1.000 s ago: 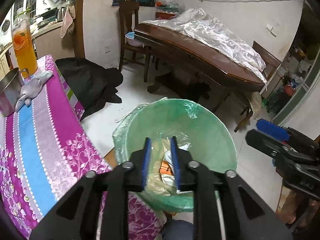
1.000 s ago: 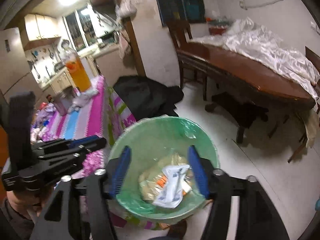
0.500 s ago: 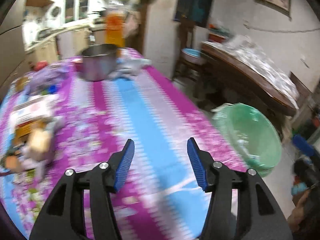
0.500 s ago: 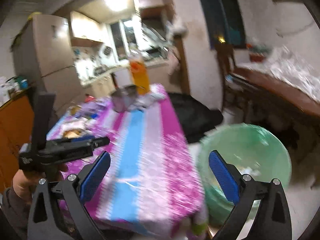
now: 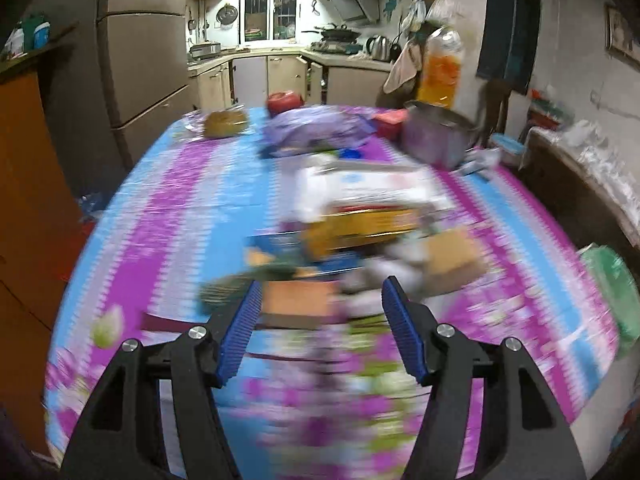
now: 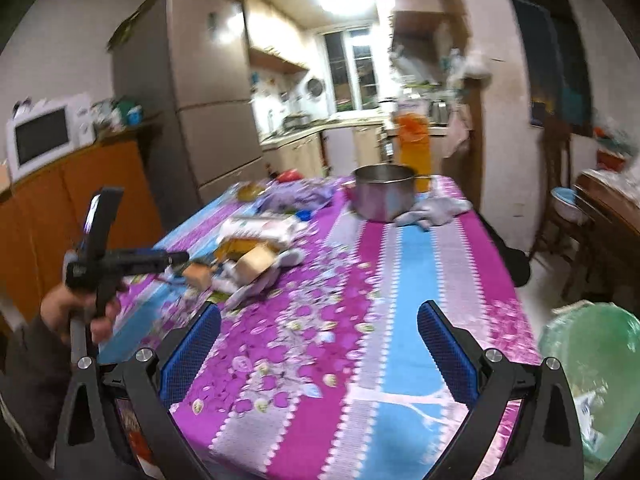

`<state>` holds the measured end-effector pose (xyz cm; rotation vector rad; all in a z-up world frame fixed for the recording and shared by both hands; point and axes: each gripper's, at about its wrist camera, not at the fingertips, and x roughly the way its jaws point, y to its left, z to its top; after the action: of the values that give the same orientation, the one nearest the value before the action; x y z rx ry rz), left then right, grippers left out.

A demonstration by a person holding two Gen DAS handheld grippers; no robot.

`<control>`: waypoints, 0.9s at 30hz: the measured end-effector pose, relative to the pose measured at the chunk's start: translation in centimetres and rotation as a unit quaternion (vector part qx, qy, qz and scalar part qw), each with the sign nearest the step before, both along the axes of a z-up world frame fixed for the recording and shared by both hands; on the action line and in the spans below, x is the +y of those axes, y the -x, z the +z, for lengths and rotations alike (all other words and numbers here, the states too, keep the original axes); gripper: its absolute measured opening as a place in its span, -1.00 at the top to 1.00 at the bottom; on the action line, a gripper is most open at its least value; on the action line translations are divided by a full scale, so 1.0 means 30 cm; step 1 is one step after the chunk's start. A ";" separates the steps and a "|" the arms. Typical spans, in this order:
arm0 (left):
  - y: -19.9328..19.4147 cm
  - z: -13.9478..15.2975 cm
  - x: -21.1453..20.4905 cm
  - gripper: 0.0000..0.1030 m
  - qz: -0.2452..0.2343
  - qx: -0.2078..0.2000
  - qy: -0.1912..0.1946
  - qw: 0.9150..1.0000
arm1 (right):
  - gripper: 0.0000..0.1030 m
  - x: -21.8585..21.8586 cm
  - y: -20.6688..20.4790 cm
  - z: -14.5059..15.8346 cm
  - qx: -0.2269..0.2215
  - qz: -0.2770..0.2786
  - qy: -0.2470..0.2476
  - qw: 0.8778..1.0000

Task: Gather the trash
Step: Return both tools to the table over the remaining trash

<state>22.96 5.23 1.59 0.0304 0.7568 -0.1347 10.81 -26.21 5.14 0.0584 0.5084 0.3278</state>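
Left gripper (image 5: 322,312) over the near part of the counter (image 5: 180,208), pads spread and just opened wider, nothing pinched between them. Right gripper (image 6: 319,344) spread to its widest, jaws just opened, only bare tablecloth in the gap.

Trash pile (image 5: 360,240) just beyond the left gripper's tips, mid-counter: white packet, yellow-orange wrapper, brown carton, dark scraps, all motion-blurred, single pieces hard to tell apart. Same pile in the right wrist view (image 6: 248,256) left of centre, near the left gripper's nose (image 6: 176,257).

Green-lined bin (image 6: 592,364) off the counter's right near corner, on the floor side, some white wrapper visible inside. Sliver of it also at the right edge of the left wrist view (image 5: 612,292).

Around the pile: purple bag (image 5: 316,130) farther back, metal pot (image 6: 384,196) far right on the counter, grey cloth (image 6: 436,212) just beside the pot, tall bottle of orange drink (image 6: 414,152) behind it, red item (image 5: 284,102) at the far edge. Small pale scrap (image 5: 107,325) alone near the left edge.

Person's hand (image 6: 80,312) on the left gripper's handle, dark sleeve below. Fridge (image 6: 200,120) and microwave (image 6: 44,136) off to the left, kitchen beyond. Wooden table (image 6: 612,208) at far right.
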 end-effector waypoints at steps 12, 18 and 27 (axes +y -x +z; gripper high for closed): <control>-0.009 -0.098 0.112 -0.16 -0.077 0.013 -0.009 0.997 | -0.90 0.240 -0.162 -0.122 0.042 0.082 0.019 0.996; -0.049 -0.145 -0.006 -0.30 -0.077 0.023 -0.006 0.997 | -0.90 0.303 -0.228 -0.155 0.053 0.092 0.015 0.994; -0.100 -0.176 -0.014 0.06 -0.028 0.038 0.006 0.999 | -0.57 0.337 -0.342 -0.182 0.074 0.123 0.002 0.990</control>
<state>25.96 4.80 -3.68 0.0345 0.8311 -0.1937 21.07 -16.11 -0.32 0.0165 0.6661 0.5673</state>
